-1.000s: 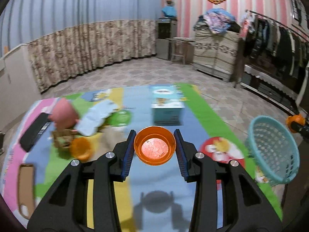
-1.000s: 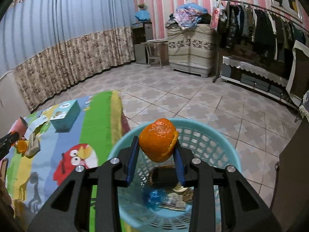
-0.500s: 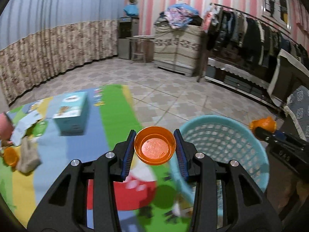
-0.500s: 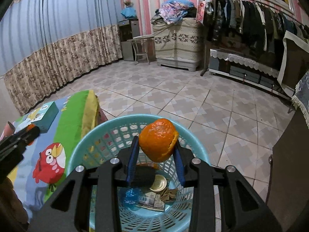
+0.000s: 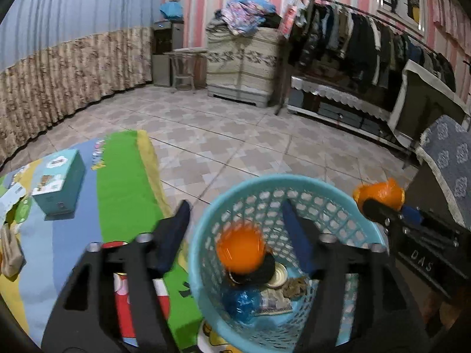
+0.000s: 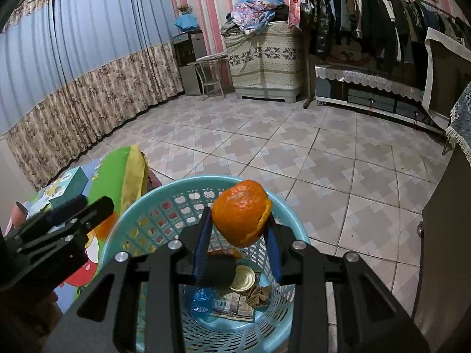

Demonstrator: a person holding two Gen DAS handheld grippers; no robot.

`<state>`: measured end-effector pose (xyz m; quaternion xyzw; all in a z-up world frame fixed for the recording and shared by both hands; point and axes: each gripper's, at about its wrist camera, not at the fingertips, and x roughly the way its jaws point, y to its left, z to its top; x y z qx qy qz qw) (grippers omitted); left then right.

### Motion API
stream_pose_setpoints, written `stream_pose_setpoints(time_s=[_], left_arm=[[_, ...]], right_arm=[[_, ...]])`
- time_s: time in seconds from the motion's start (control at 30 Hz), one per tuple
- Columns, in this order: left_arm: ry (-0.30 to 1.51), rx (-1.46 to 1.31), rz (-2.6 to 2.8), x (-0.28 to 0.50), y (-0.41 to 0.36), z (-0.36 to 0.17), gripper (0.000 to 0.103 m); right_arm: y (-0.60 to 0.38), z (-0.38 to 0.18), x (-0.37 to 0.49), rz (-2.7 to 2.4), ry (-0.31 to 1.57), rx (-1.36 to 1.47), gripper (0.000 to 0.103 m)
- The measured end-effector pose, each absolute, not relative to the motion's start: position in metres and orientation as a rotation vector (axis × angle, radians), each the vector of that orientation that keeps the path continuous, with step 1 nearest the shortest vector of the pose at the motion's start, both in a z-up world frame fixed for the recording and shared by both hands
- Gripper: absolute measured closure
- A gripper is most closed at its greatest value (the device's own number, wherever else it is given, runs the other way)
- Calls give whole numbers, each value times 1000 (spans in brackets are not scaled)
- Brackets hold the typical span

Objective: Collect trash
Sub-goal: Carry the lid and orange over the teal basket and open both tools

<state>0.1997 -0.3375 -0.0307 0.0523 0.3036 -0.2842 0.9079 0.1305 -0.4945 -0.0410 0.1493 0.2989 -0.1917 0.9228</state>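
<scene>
Left hand-held gripper above orange cup

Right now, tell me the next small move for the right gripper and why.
Probably open the right gripper: its jaws clamp the orange peel directly over the blue basket, so it should fall in. The left gripper, its jaws just opened, has already let its orange cup go above the basket's trash.
</scene>
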Motion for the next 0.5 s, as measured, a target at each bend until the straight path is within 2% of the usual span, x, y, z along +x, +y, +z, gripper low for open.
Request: stream_pose_setpoints(time_s=[0.07, 0.23, 0.5], left_arm=[[618, 97, -573, 203, -330, -27, 32], [603, 77, -500, 211, -305, -24, 17], [601, 69, -405, 219, -255, -24, 14]], right_arm=[[-495, -44, 131, -396, 621, 300, 68], [-485, -52, 139, -384, 647, 283, 68], [-458, -57, 152, -353, 675, 222, 68]])
